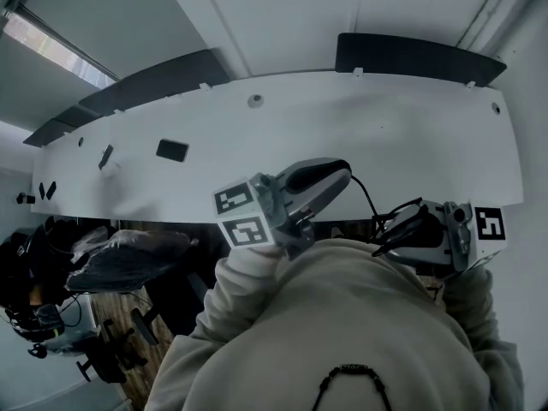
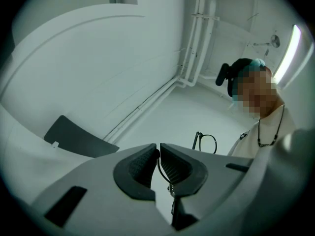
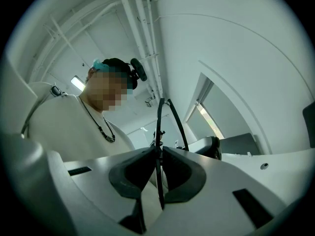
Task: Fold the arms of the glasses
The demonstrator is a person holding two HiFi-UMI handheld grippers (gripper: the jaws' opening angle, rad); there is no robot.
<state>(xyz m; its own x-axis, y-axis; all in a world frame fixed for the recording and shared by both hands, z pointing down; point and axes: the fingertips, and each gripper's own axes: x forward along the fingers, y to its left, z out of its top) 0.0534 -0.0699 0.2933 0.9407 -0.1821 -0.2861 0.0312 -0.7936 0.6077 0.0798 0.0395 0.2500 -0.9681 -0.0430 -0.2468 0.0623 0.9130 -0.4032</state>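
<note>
**Head view.** The glasses (image 1: pixel 366 197) are seen only as a thin dark curve in the air between the left gripper (image 1: pixel 341 175) and the right gripper (image 1: pixel 402 228). They are held just before the person's chest and clear of the white surface (image 1: pixel 360 118), on the near side of its near edge. Neither the jaws nor the arms of the glasses can be read here.

**Left gripper view.** The jaws are all but together, clamped on one thin arm (image 2: pixel 163 173) that runs down between the pads. Beyond them a lens rim (image 2: pixel 208 143) is shown, which neither other view gives.

**Right gripper view.** The jaws are clamped on a thin dark part of the frame, and two slim strands (image 3: pixel 167 117) rise above the pads. Which part is gripped cannot be told. No lens is shown here.

**Progress.** Both grips are judged to be set, with the glasses lifted and braced. The fold itself is judged not yet done, since the arm in the left jaws seems to stand away from the lens. Both arms appear left to close.
</note>
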